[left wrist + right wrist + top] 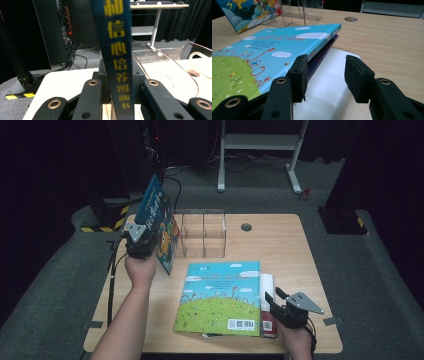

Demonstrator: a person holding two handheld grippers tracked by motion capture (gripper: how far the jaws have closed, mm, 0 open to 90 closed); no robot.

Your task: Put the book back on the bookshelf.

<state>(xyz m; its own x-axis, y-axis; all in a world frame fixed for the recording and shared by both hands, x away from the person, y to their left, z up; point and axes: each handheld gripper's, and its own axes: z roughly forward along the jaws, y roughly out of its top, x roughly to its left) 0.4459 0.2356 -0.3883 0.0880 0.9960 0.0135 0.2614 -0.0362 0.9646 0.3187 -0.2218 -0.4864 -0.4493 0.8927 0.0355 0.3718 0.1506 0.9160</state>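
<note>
High view: left gripper [141,239] is clamping the blue book [156,210] upright at the table's [280,240] far-left corner, just left of the clear rack [202,234]; right gripper [280,302] is hanging released.

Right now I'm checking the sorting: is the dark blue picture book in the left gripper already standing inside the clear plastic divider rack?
No, the left gripper holds the dark blue picture book up beside the clear plastic divider rack.

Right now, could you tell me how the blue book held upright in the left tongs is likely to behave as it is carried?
The blue book looks stiff: it stands tilted above the left tongs without drooping. Gripped only at its spine, it may swing or twist. Its glossy cover could slip, so it probably wants slow handling near the clear rack.
</note>
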